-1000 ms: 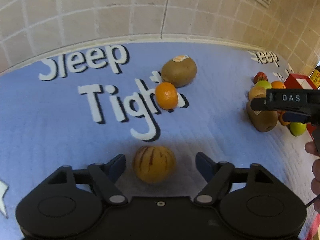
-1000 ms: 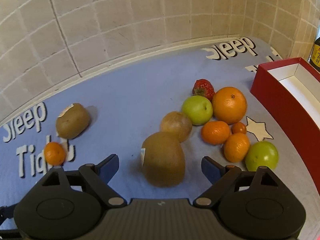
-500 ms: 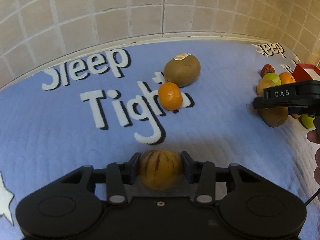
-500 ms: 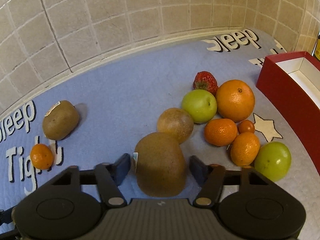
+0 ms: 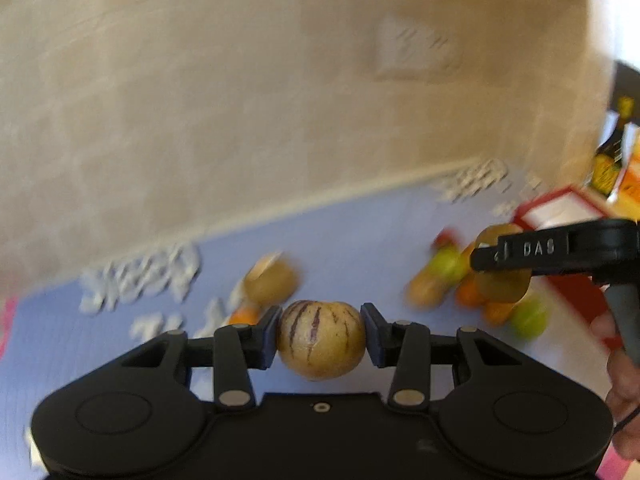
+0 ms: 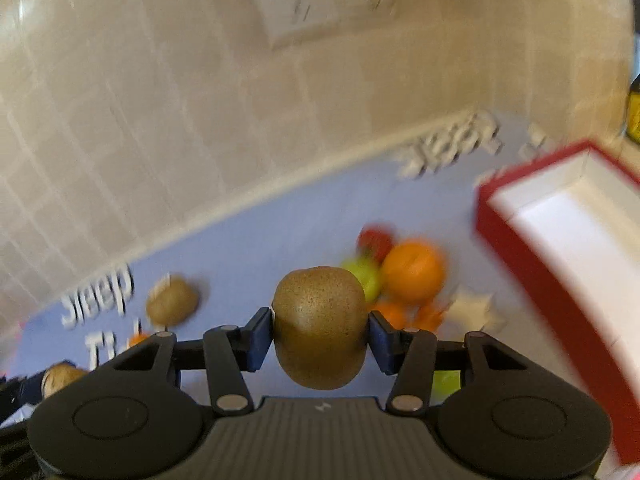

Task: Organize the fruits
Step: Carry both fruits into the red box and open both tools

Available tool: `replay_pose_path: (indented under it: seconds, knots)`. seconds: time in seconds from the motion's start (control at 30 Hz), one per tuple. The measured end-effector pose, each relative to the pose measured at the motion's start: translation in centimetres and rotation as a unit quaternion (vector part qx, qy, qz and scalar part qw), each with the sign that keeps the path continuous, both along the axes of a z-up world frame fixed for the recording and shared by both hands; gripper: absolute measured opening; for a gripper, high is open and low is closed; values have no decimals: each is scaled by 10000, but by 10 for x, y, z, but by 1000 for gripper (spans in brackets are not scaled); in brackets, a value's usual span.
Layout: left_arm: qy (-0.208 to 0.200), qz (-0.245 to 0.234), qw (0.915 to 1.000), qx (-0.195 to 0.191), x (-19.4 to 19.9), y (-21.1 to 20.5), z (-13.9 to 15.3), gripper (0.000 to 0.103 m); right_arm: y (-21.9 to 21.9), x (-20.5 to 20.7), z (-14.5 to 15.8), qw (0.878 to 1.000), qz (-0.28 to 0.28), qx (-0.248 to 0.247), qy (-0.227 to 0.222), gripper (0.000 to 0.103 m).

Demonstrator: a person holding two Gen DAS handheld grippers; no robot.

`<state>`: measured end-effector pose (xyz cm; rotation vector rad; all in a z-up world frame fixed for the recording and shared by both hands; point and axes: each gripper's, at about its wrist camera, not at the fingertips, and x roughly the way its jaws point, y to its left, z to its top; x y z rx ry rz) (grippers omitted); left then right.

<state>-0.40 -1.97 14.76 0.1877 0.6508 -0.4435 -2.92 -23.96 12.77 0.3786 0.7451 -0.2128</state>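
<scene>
Left gripper [image 5: 321, 336] pinches the striped yellow melon [image 5: 321, 338] between both pads, fruit clear of the blue mat [image 5: 340, 240]; right gripper [image 6: 319, 334] clamps the brown kiwi [image 6: 319, 326] the same way; second kiwi [image 6: 172, 306] lies beyond its left finger; fruit pile [image 6: 404, 272] ahead of the right finger; red box [image 6: 560, 280] further right; background blurred.

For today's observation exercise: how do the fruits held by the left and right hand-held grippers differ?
The striped melon is pale yellow with purple streaks; the kiwi is plain speckled brown. The melon looks round, the kiwi taller, egg-shaped. Shared: each is clamped between blue pads, one in the left hand-held gripper, one in the right hand-held gripper.
</scene>
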Motion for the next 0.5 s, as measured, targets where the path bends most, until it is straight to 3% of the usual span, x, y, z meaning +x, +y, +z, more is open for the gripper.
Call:
replay_pose_path:
  seconds: [0.13,0.27,0.4,0.5]
  knots:
    - [-489,-521,9972,-231,-2,-65,37,51,-56,-26,41,9979,-361,-142,-512,53]
    - [-693,-1248,9876,-652,2,-141,58,51,-130,-48,68,9895,-1072,-447,-863,53]
    - [-321,-1887,9779,-840,20,-225,49,51,-201,-55,65,9813,-1701,-587,-683,53]
    - [37,-2147,9742,-700,36,-284,22,51,-247,-50,41,9797,-1928,-389,-384,53]
